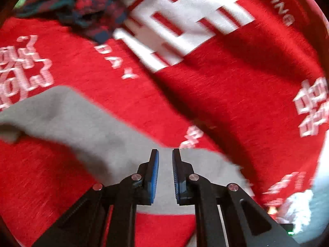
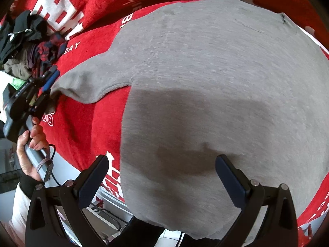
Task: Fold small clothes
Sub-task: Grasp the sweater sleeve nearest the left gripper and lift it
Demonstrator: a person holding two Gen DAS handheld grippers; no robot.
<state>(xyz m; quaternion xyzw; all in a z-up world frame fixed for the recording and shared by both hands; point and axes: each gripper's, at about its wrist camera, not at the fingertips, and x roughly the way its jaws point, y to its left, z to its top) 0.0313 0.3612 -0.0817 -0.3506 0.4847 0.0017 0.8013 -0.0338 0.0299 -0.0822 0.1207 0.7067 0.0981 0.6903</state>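
The right gripper (image 2: 162,170) hangs jaws wide apart over the grey shirt (image 2: 216,72), spread flat on a red blanket (image 2: 82,115). The left gripper (image 2: 47,83) is clamped on the shirt's sleeve (image 2: 82,85). Beyond lies a clothes pile (image 2: 35,47).

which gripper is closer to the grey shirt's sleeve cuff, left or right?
Left. The left gripper is at the sleeve cuff, fingers closed on its end. The right gripper hangs open over the grey shirt body, apart from the cuff.
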